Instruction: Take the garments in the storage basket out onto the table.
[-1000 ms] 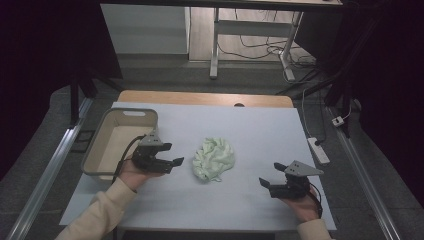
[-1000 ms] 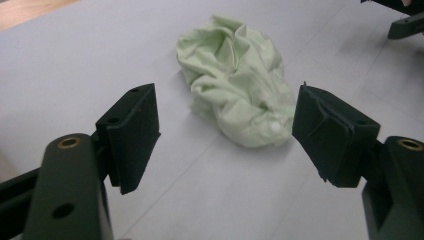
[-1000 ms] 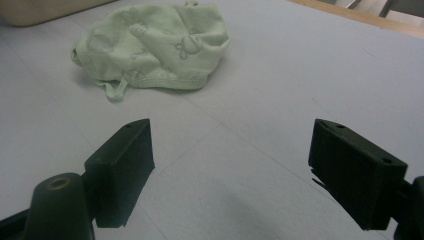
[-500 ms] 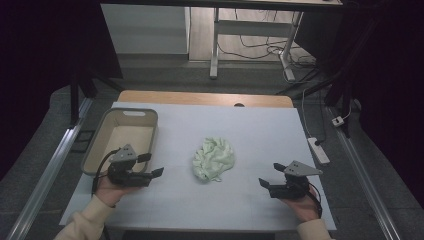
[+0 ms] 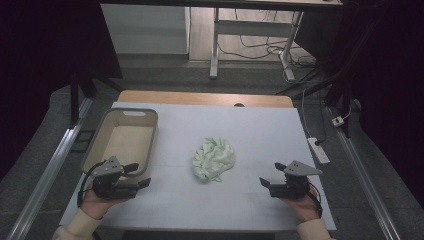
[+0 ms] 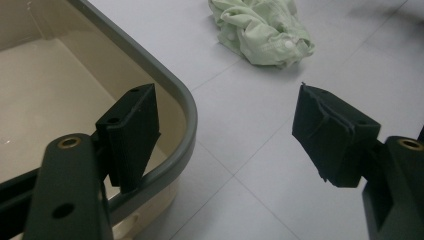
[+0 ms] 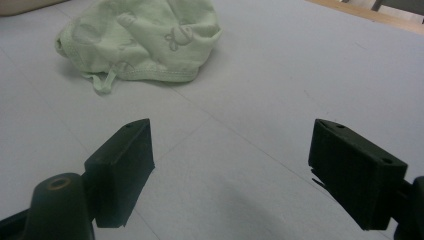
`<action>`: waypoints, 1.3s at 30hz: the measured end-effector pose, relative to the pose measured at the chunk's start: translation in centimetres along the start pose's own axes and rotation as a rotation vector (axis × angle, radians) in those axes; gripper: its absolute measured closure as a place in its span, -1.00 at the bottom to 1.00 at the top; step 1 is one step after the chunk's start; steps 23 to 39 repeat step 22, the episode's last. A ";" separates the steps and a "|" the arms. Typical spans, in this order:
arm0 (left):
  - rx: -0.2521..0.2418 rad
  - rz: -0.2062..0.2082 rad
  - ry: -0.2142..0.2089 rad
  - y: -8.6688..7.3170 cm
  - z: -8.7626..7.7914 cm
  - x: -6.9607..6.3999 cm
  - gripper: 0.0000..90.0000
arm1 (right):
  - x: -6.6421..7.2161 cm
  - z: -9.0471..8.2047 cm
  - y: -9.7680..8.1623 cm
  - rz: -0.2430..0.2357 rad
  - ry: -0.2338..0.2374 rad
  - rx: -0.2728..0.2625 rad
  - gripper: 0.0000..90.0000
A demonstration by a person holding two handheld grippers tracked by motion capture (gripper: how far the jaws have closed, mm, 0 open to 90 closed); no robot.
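Pale green garment [image 5: 214,159] sits crumpled in a heap mid-table, on the grey-white table cover [image 5: 240,130]. In the right gripper view [image 7: 145,42] you can see a printed figure pattern on the fabric, a stitched hem and a small tie or loop hanging off the near edge. In the left gripper view [image 6: 260,30] there's a white snap button on a fold. No readable text, label or brand on it in any view.

Nothing touches the garment. It lies between your two grippers, well apart from both.

Your left gripper [image 5: 140,176] is at the near left, right by the near right corner of the beige bin [image 5: 100,145]. Jaws are spread wide, nothing between them. In the left gripper view [image 6: 225,145] one jaw hangs over the bin's grey rim, the other over bare table; garment is beyond, toward the far right of that view.

Your right gripper [image 5: 265,184] is at the near right, jaws pointing left toward the garment, also spread wide and empty. In the right gripper view [image 7: 230,170] just table surface between the pads, garment ahead and off to the left.

Bin sits at the left side of the table, nothing visible inside, handle slot at its far end. No markings readable on it.

A white power strip [image 5: 318,150] lies on the floor off the table's right edge, cables [image 5: 260,47] beyond the far end. No writing legible there either.
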State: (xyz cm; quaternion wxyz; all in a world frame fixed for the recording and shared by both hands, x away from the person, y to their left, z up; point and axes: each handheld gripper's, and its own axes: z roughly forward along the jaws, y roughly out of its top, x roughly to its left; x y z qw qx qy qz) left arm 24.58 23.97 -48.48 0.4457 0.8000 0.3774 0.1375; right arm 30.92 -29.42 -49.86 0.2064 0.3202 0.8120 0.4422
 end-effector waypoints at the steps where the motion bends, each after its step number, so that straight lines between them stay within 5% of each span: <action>1: -0.001 0.004 0.000 0.0 0.0 0.0 -0.42 | 0.0 0.0 0.0 0.003 0.000 -0.005 -0.61; 39: -0.003 0.017 0.007 0.0 0.0 0.1 -0.42 | 0.1 -0.2 0.0 -0.007 -0.005 -0.013 -0.60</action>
